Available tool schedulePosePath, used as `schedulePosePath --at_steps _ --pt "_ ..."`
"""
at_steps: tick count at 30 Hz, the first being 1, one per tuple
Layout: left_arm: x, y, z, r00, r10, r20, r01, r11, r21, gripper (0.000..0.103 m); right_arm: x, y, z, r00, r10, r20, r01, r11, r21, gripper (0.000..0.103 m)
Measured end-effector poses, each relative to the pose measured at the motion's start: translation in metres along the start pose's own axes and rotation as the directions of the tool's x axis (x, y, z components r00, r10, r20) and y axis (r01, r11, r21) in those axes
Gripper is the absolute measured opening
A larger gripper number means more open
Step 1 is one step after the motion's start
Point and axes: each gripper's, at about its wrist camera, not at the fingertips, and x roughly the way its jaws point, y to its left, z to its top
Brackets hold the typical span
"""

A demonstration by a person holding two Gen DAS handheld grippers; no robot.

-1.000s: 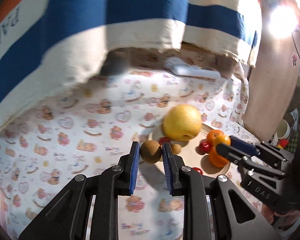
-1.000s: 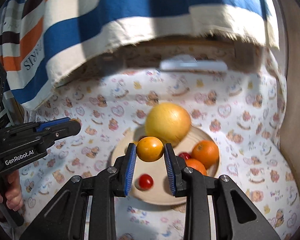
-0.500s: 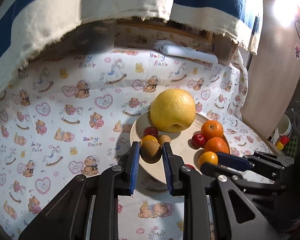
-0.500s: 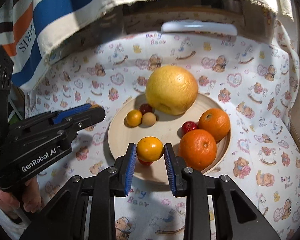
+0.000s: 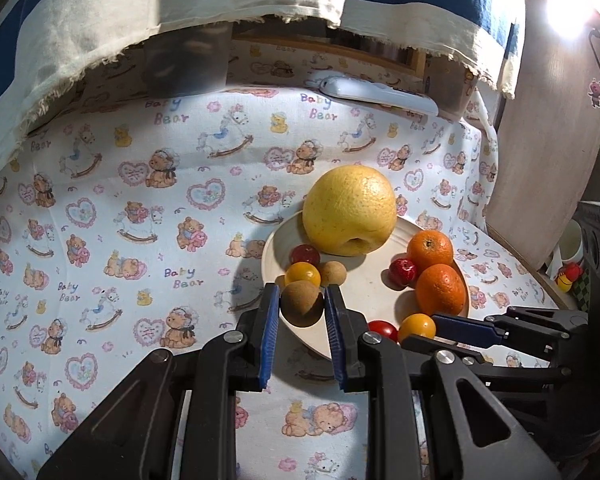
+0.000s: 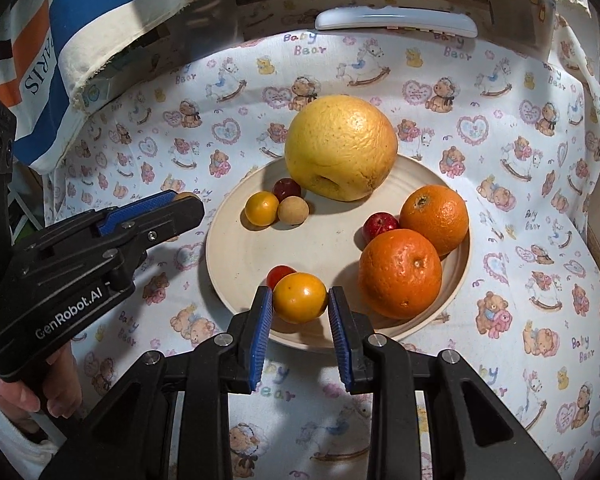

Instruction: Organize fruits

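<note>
The brown round fruit (image 5: 302, 303), perhaps a longan though the skin is hard to read, sits pinched between the blue pads of the left hand-held gripper (image 5: 302, 312), over the near left rim of the cream plate (image 5: 356, 280). The right hand-held gripper (image 6: 300, 308) is closed on a small orange-yellow fruit (image 6: 299, 297) at the plate's near edge, with a red cherry tomato (image 6: 279, 273) just behind it to the left. On the plate's far side rests a large yellow pomelo (image 6: 340, 146); near its left foot a dark red fruit (image 6: 286, 188), a small yellow fruit (image 6: 261, 208) and a tan round fruit (image 6: 293, 209) huddle together, touching. On the right side of the plate two oranges (image 6: 400, 272) lie against each other, and a small red fruit (image 6: 380, 225) nestles beside them on the left. The plate stands on a counter covered by a white cloth (image 6: 520, 184) printed with teddy bears, hearts and rocking horses. A white remote control (image 6: 396, 22) lies at the far edge of the cloth. A striped blue, white and orange fabric (image 6: 100, 4) hangs over the far left. In the right wrist view a person's hand (image 6: 28, 392) holds the left tool's handle at the near left.
</note>
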Motion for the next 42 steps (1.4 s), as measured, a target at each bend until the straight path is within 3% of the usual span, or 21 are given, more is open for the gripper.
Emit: schedulePosePath --at_steps 8,10,11,23,26,35,38,40,42 --pt "0.011 -0.003 -0.004 0.995 -0.084 -0.044 0.084 0.996 -0.011 0.022 -0.018 -0.003 0.004 0.998 0.031 0.049 -0.032 0.999 0.037 0.033" --pt "0.015 -0.003 -0.006 0.995 -0.088 -0.055 0.087 0.996 -0.011 0.022 -0.026 -0.008 0.006 0.995 0.041 0.091 -0.047 0.997 0.065 0.049" --pt "0.016 -0.003 -0.007 0.995 -0.086 -0.058 0.085 0.996 -0.009 0.022 -0.030 -0.011 0.007 0.993 0.042 0.110 -0.051 0.996 0.077 0.052" --pt "0.022 -0.009 -0.011 0.994 -0.078 -0.078 0.080 0.997 0.020 0.022 -0.034 -0.016 0.010 0.992 0.024 0.121 -0.034 0.996 0.085 0.053" --pt "0.022 -0.010 -0.011 0.993 -0.082 -0.079 0.084 0.996 0.022 0.027 -0.032 -0.016 0.009 0.993 0.019 0.119 -0.029 0.996 0.082 0.053" --pt "0.005 -0.005 -0.007 0.998 -0.059 -0.023 0.059 0.998 0.002 0.048 -0.038 -0.017 0.009 0.988 -0.009 0.157 -0.004 0.997 0.083 0.053" --pt "-0.012 0.000 -0.003 0.998 -0.041 0.044 0.041 0.999 -0.015 0.068 -0.042 -0.016 0.009 0.982 -0.028 0.187 0.014 0.997 0.078 0.053" --pt "-0.027 0.005 -0.002 0.993 -0.034 0.111 0.039 0.998 -0.041 0.089 -0.045 -0.016 0.009 0.976 -0.040 0.212 0.024 0.997 0.075 0.054" --pt "-0.044 0.011 -0.002 0.981 -0.026 0.190 0.039 0.997 -0.067 0.095 -0.048 -0.014 0.009 0.971 -0.052 0.234 0.035 0.997 0.074 0.056"
